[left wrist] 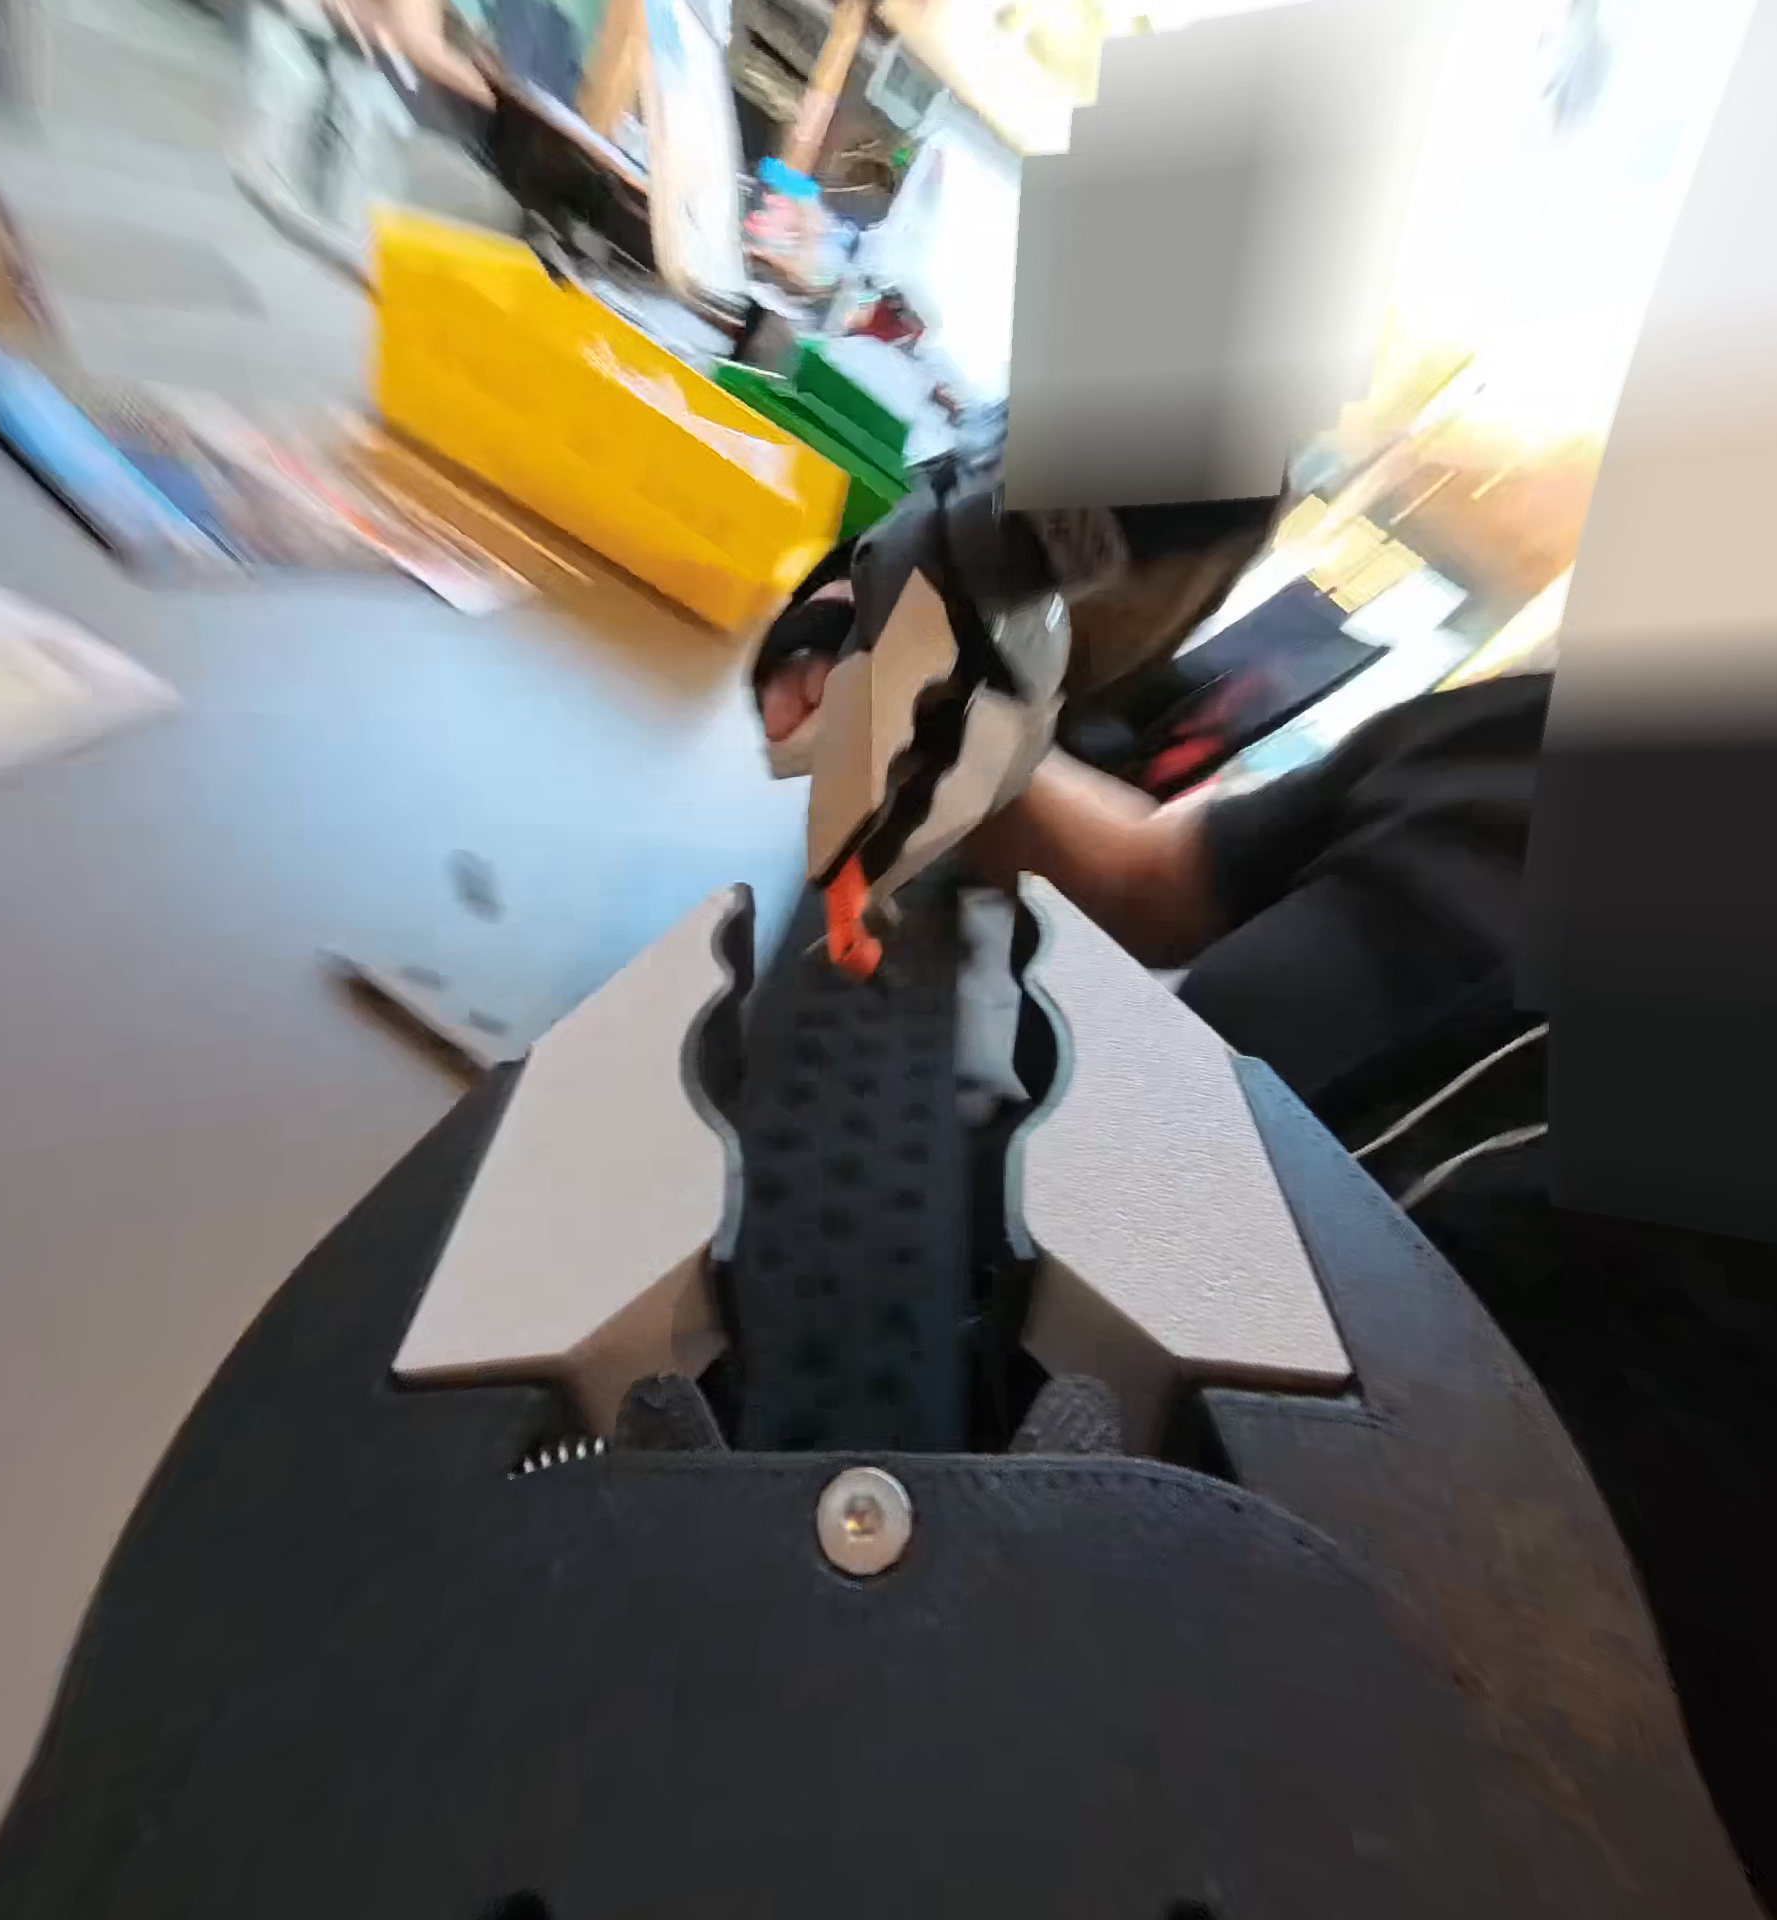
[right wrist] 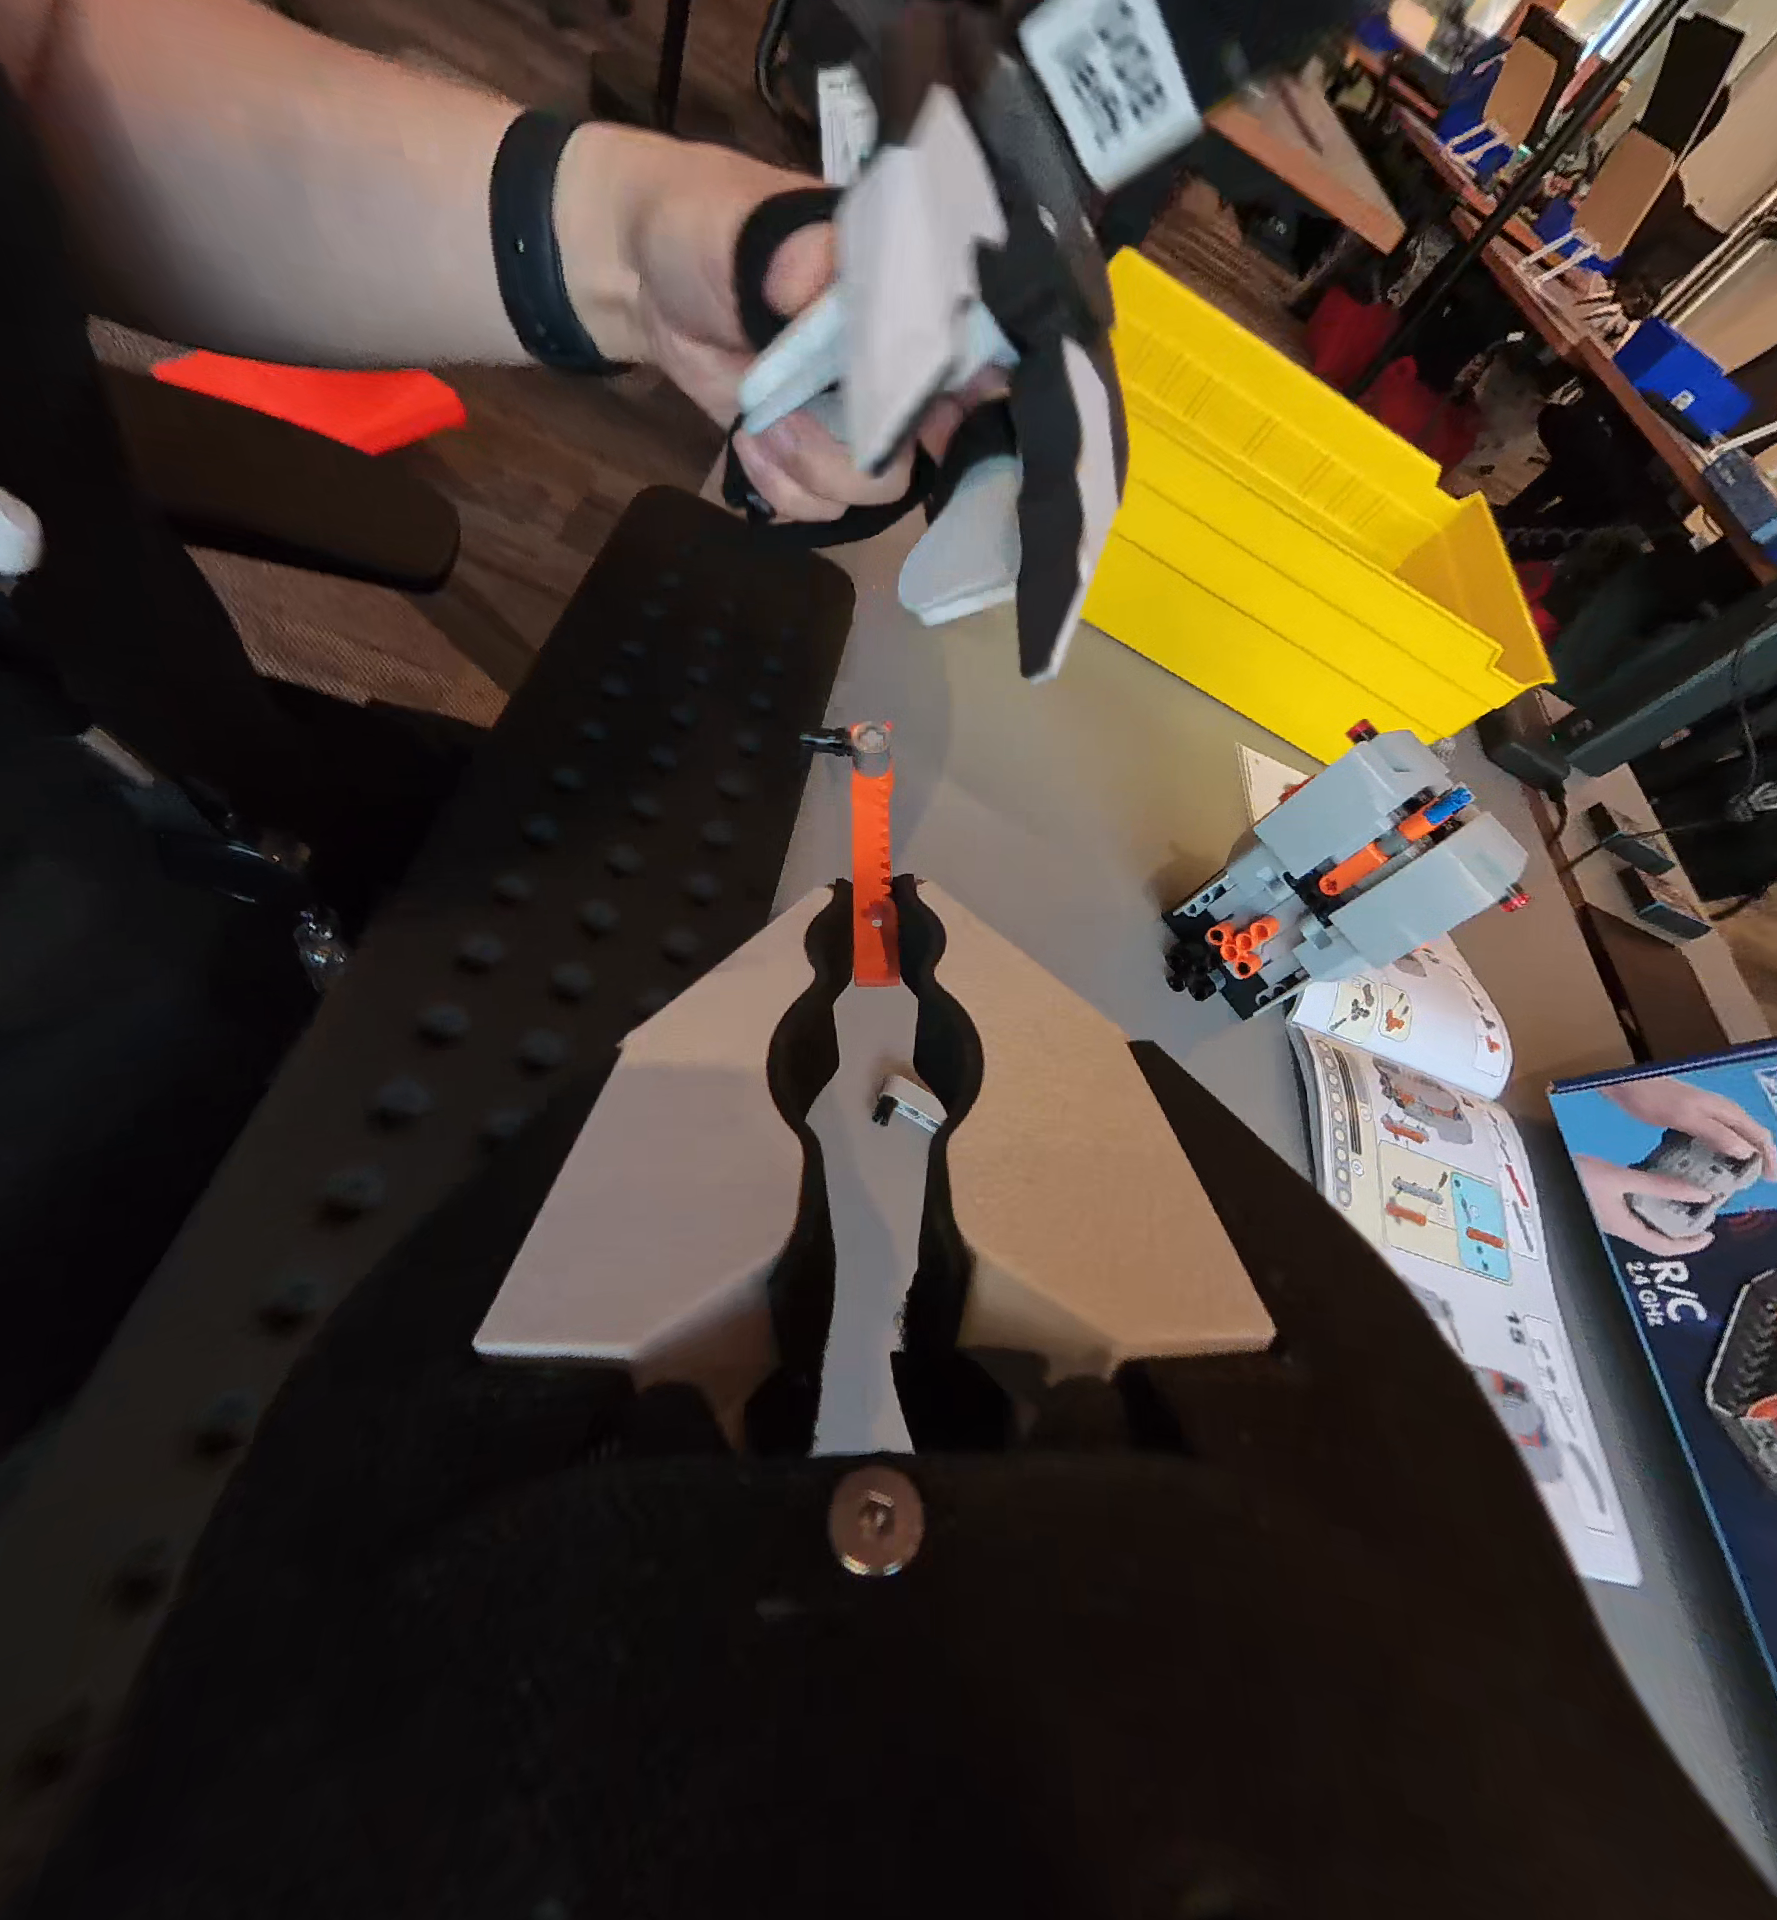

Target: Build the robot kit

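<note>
My right gripper (right wrist: 873, 894) is shut on the lower end of a thin orange toothed beam (right wrist: 871, 831). The beam points away from me, and its far end carries a grey connector (right wrist: 871, 740) with a black pin. A long black studded strip (right wrist: 603, 883) lies along the table's left edge. My left gripper (left wrist: 884, 904) is open and empty above that strip (left wrist: 853, 1195), facing the right gripper (left wrist: 853, 868) and the orange beam (left wrist: 848, 930). It also shows in the right wrist view (right wrist: 998, 613), held by a hand. A small white piece (right wrist: 905, 1107) lies on the table.
A yellow bin (right wrist: 1279, 540) stands at the back of the grey table (right wrist: 1071, 790), with a green bin (left wrist: 842, 416) behind it. A grey and orange brick model (right wrist: 1362, 873), an open instruction booklet (right wrist: 1435, 1195) and a blue box (right wrist: 1746, 1299) lie on the right. Some 6 cm of space lies between my two pairs of fingers. From the right gripper's tips to the small white piece (right wrist: 905, 1107) is close to 12 cm.
</note>
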The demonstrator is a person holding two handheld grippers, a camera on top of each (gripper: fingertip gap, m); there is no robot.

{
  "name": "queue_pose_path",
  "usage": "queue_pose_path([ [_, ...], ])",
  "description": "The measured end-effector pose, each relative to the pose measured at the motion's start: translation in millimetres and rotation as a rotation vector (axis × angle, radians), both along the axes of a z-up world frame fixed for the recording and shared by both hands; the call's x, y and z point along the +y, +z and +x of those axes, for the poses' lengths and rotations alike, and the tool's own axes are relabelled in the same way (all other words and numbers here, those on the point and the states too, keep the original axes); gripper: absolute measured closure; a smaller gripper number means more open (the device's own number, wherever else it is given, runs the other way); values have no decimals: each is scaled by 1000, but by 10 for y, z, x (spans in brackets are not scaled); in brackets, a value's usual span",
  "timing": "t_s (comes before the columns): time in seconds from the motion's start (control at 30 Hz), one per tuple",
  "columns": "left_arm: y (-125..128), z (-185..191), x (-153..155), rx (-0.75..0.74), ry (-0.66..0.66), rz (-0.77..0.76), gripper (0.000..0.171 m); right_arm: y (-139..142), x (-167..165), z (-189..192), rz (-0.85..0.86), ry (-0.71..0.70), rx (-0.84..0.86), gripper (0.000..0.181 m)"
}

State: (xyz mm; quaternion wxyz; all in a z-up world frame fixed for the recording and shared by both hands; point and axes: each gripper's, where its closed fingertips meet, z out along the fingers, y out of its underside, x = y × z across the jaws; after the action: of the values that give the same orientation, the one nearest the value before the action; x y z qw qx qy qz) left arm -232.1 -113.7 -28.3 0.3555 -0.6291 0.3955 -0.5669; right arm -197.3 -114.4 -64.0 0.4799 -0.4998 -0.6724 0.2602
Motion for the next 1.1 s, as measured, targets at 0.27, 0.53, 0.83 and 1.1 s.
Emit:
queue_pose_path([
  [0.27,-117,87,-126,289,92,562,139,107,5,29,-67,19,15,175],
  [0.53,-250,198,-138,372,31,605,149,79,-39,30,-63,32,2,175],
  [0.83,-272,250,-173,370,17,640,154,60,-50,35,-64,41,3,175],
  [1.1,-242,261,-196,372,35,701,156,80,-76,38,-72,45,13,175],
])
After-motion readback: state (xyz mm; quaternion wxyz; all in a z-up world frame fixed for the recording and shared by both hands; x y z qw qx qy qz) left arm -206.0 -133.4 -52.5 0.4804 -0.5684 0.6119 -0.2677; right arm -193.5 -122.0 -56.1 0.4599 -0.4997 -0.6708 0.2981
